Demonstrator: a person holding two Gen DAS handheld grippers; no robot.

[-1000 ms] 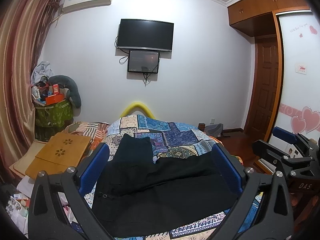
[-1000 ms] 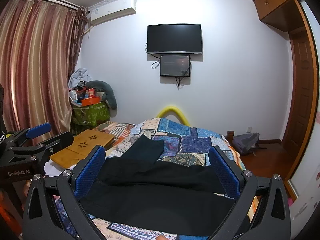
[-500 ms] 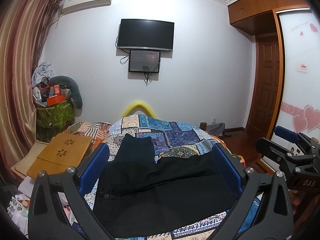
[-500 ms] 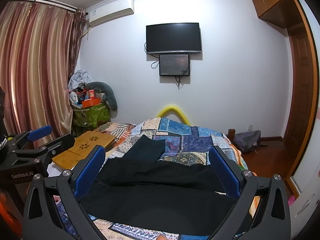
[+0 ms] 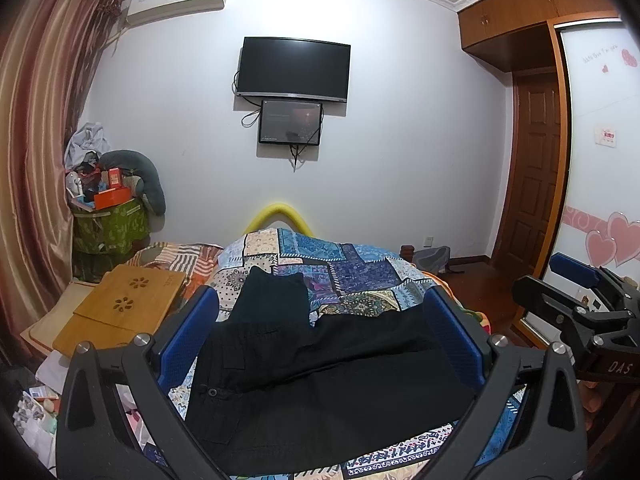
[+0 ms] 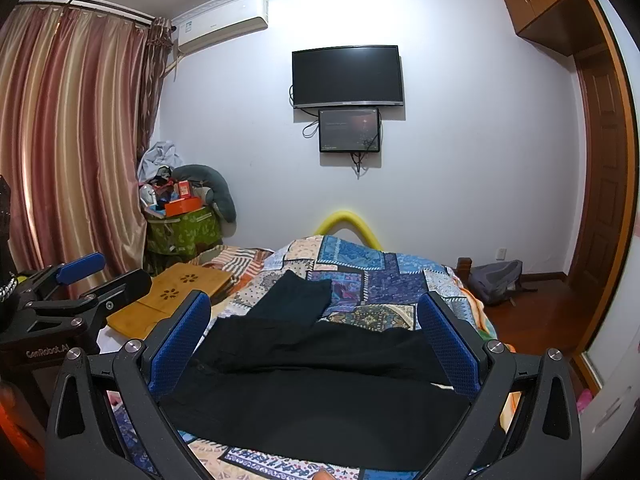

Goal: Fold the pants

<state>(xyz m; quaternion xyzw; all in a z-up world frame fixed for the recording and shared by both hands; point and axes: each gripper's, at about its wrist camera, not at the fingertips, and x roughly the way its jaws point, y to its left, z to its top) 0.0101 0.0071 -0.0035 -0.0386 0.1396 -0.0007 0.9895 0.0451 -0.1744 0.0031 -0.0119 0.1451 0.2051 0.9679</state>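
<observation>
Black pants (image 5: pixel 320 376) lie spread on the patchwork bedspread (image 5: pixel 352 272), one leg reaching away toward the foot of the bed. They also show in the right wrist view (image 6: pixel 320 384). My left gripper (image 5: pixel 320 340) is open and empty, held above the near part of the pants. My right gripper (image 6: pixel 316 340) is open and empty too, above the same part. The right gripper (image 5: pixel 576 304) shows at the right edge of the left wrist view, and the left gripper (image 6: pixel 76 292) shows at the left edge of the right wrist view.
A wooden lap desk (image 5: pixel 124 304) lies on the bed's left side. A green bin piled with clutter (image 5: pixel 108 216) stands by the curtain. A grey backpack (image 6: pixel 496 280) lies on the floor at right, near the wardrobe and door.
Both views have shifted only slightly; the grippers stay open above the pants, which have not moved.
</observation>
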